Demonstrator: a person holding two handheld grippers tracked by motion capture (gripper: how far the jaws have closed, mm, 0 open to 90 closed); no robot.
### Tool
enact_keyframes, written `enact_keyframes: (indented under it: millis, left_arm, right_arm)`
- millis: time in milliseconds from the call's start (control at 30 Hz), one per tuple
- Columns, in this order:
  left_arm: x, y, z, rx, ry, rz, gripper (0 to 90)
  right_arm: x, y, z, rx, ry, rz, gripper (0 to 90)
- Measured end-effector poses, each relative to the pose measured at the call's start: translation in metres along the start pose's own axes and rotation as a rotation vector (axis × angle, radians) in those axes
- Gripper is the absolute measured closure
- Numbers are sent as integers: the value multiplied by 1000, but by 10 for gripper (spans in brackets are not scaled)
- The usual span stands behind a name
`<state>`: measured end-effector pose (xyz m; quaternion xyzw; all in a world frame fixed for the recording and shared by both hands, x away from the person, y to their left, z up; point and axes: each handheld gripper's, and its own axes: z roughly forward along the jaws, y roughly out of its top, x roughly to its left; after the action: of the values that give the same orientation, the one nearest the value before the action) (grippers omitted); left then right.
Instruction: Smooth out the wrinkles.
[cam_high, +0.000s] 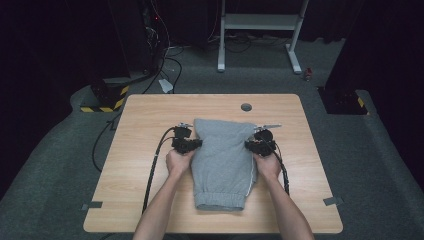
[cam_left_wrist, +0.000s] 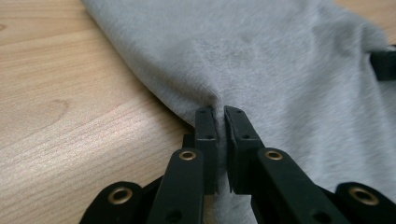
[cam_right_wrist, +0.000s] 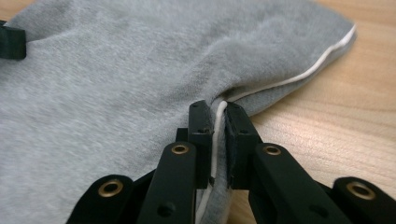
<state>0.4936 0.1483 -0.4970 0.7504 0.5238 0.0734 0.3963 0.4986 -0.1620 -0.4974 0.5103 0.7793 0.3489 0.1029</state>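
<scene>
Left gripper (cam_left_wrist: 220, 114): I see it pinching the grey garment (cam_high: 220, 160) edge.
Right gripper (cam_right_wrist: 219, 109): pinching the opposite, white-piped edge; garment lies between both.

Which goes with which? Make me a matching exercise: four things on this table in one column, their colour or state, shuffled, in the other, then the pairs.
Things:
1. left gripper
2. grey garment
3. table
4. stripe

Descriptions:
A. light wood, with a round dark hole near the far edge
B. thin and white, along the garment's edge
C. folded, lying flat between both hands
D. black jaws pinched on the garment's edge

Pairs: 1-D, 2-C, 3-A, 4-B
</scene>
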Motion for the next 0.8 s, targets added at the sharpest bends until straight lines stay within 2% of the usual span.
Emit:
enact_keyframes:
  millis: [67, 167, 400, 700, 800]
  left_arm:
    - [0, 1, -5, -3, -9, 3, 846]
    - [-1, 2, -11, -16, -35, 2, 848]
    - [-6, 10, -27, -56, -78, 3, 850]
    - [-11, 23, -44, -84, -84, 25, 851]
    - [-11, 33, -49, -104, -85, 19, 850]
  right_arm:
    - [1, 2, -6, -16, 7, -21, 829]
    - [1, 4, -14, -37, 26, -21, 830]
    - [-2, 6, -31, -74, 55, 1, 833]
    - [4, 24, -60, -113, 53, -50, 834]
    - [3, 33, -67, -133, 62, -41, 836]
